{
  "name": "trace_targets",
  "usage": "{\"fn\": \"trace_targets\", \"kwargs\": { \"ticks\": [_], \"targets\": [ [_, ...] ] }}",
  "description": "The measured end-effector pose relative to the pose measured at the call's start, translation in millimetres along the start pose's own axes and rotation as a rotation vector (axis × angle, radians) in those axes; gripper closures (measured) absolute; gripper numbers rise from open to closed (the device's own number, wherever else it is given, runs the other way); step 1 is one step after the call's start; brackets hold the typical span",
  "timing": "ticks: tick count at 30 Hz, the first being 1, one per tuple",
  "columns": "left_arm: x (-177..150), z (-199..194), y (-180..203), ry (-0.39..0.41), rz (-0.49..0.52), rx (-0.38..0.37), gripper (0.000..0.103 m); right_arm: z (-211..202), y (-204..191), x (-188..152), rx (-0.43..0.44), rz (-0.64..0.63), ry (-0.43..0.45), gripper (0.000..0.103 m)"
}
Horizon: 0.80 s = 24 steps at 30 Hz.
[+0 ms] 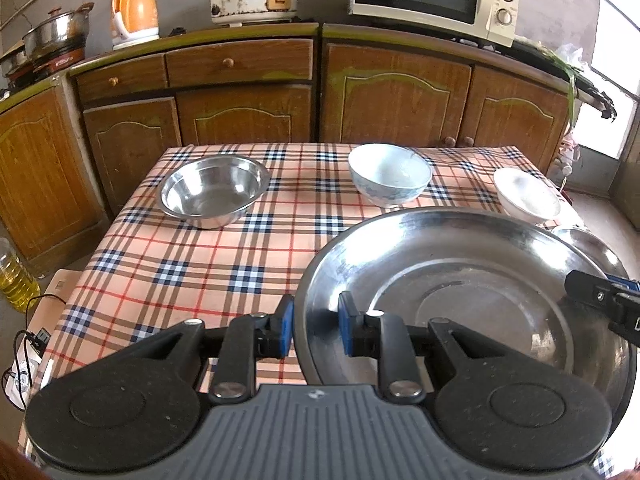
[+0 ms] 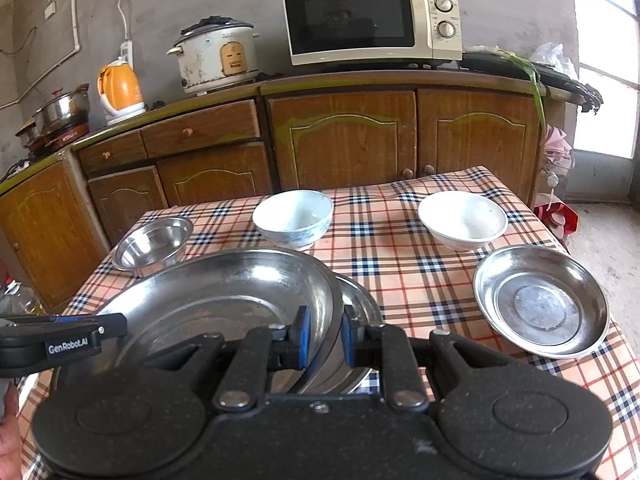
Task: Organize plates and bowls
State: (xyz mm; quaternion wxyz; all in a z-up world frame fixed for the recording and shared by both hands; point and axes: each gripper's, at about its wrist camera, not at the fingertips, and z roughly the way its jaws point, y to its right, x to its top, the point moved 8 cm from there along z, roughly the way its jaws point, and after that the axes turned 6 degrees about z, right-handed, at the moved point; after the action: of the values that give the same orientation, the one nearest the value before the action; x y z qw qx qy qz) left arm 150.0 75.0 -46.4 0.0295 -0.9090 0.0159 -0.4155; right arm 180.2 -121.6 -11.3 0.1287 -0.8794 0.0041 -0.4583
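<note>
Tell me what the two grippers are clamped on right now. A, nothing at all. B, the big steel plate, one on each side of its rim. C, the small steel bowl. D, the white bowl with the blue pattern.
B: the left gripper and the right gripper each pinch the rim of the big steel plate from opposite sides.

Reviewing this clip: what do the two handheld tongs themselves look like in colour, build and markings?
Both look like the same model. The left tongs have a matte black body with two round housings, a grey ribbed centre plate, silver pivot bolts and blue pads on black fingers. The right tongs match. White "GenRobot.AI" lettering shows on the left tongs' side in the right wrist view. No cables or sleeves are visible.
</note>
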Motion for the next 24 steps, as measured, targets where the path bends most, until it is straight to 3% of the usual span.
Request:
{"fn": "trace_targets", "kwargs": {
  "ticks": [24],
  "targets": [
    [2,9,26,-0.001,0.027,-0.043,0.08,-2,28,5,-0.044,0.032,0.014,0.081]
  ]
}}
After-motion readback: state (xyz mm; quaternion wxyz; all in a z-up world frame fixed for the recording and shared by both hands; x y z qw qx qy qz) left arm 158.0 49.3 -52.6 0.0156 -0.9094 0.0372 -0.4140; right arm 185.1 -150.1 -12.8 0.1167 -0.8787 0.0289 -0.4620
